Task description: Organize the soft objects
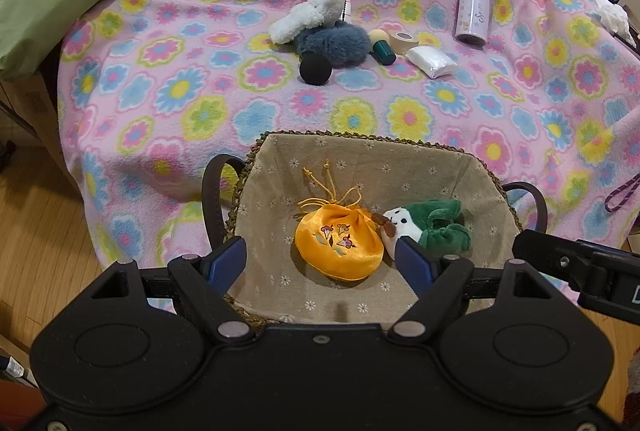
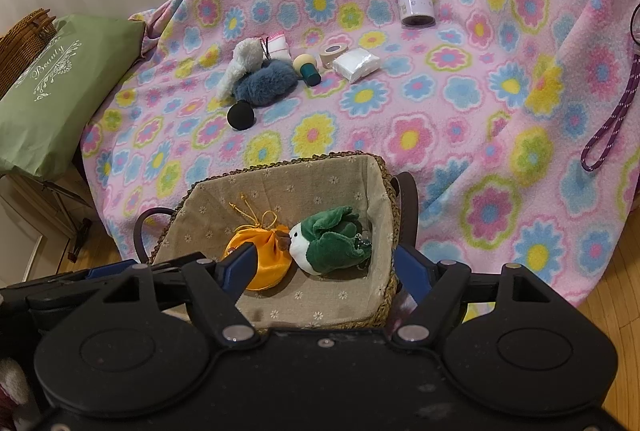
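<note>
While both my grippers hang spread and empty, the basket [image 1: 440, 167] lies just ahead of my left gripper [image 1: 324, 259] and right gripper [image 2: 326, 267], holding the orange pouch [image 1: 338, 245] touching the green plush [image 2: 332, 245].

Orange pouch [image 1: 338, 245] touching green plush [image 1: 426, 227] in lined basket [image 1: 360, 151], fluffy toys [image 1: 320, 27] on blanket

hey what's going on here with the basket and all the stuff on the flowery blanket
A person with a gripper in each hand is sorting soft things into a lined wicker basket. An orange drawstring pouch and a green and white plush already lie inside it. The left gripper and right gripper hover open over the basket, holding nothing. On the blanket there are still a white plush, a blue fluffy item, a black ball, a lavender bottle and a few small bits.
</note>
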A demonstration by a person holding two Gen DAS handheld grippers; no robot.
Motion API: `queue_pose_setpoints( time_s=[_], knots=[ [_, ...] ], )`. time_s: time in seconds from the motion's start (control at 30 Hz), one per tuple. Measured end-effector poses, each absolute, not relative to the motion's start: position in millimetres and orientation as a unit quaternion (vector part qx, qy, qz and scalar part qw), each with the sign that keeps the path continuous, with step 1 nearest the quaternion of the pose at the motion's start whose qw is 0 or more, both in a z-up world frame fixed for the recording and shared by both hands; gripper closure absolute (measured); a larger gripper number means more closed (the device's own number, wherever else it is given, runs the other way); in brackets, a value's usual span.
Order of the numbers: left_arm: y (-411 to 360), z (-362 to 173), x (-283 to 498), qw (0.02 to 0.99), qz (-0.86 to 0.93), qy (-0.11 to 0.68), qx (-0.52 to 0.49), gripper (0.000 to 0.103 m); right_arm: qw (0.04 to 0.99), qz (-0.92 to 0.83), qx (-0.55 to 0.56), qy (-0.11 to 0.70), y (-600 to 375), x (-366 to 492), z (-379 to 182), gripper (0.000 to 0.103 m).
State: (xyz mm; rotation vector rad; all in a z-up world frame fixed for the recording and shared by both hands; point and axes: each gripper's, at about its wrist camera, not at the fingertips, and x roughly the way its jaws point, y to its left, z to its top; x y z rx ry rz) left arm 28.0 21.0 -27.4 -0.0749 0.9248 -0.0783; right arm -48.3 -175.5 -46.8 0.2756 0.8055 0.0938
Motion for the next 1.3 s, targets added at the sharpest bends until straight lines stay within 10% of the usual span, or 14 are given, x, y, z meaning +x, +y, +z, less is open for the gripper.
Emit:
queue_pose_setpoints(
  time_s=[1.3],
  knots=[
    [36,-47,199,0.9,-0.072,0.42,0.095,0.025,0.924,0.018,0.078,0.374,-177,122,-38,0.011]
  ],
)
